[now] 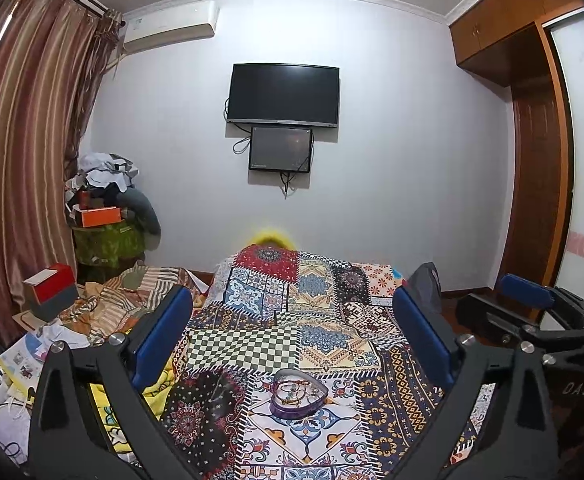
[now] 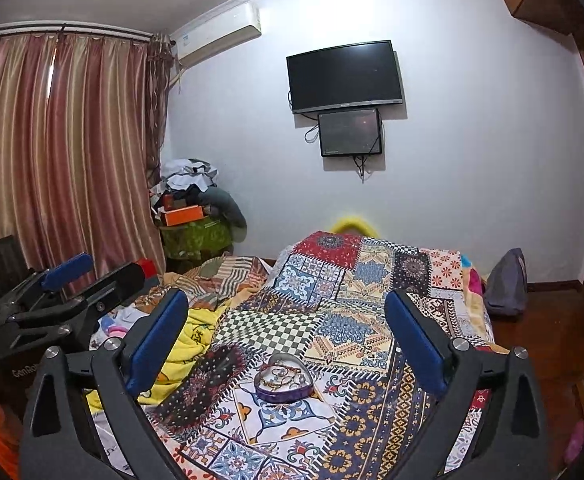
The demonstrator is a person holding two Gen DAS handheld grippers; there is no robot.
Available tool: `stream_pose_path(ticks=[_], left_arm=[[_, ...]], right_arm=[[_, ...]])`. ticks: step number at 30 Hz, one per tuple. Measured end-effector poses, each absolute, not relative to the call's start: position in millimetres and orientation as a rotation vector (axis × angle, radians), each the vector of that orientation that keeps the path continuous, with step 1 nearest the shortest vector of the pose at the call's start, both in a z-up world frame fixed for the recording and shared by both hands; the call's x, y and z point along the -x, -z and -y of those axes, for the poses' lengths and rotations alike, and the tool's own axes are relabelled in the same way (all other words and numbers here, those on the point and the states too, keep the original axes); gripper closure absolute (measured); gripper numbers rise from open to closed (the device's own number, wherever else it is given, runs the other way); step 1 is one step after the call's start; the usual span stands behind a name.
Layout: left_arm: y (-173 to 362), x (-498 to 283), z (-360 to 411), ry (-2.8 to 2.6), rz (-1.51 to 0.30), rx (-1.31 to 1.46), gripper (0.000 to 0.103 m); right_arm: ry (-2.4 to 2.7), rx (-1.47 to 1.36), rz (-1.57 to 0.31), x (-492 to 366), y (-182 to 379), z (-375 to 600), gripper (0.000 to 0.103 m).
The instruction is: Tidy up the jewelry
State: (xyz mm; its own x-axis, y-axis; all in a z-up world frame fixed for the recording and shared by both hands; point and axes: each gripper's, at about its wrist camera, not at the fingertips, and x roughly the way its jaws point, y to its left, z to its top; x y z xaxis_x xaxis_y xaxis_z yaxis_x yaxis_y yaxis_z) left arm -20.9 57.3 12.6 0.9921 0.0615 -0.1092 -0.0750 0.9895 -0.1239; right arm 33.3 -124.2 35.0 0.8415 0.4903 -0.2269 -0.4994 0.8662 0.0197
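Note:
A purple heart-shaped tin [image 1: 299, 397] sits open on the patchwork bedspread [image 1: 331, 320], holding several bracelets and bangles [image 1: 295, 391]. My left gripper [image 1: 292, 312] is open and empty, raised above and behind the tin. The tin also shows in the right wrist view [image 2: 284, 380], with the bangles [image 2: 282, 372] inside. My right gripper [image 2: 288, 312] is open and empty, held above the tin. Each gripper shows at the edge of the other's view, the right gripper [image 1: 531, 320] and the left gripper [image 2: 64, 292].
The bed's left side is cluttered with striped cloth [image 1: 132, 300], a red-and-white box [image 1: 50, 286], papers [image 1: 24, 356] and a yellow blanket [image 2: 196, 336]. A pile of clothes and an orange box [image 1: 100, 216] stand in the corner. A grey bag [image 2: 505, 284] sits on the floor to the right.

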Motion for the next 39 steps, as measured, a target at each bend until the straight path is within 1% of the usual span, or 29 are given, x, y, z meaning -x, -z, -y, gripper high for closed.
stream_pose_path(ticks=[39], left_arm=[[-6,8,-63,-0.08,-0.145,0.154,0.001]], right_arm=[[-0.516,0.023,-0.266,-38,-36,130,0.005]])
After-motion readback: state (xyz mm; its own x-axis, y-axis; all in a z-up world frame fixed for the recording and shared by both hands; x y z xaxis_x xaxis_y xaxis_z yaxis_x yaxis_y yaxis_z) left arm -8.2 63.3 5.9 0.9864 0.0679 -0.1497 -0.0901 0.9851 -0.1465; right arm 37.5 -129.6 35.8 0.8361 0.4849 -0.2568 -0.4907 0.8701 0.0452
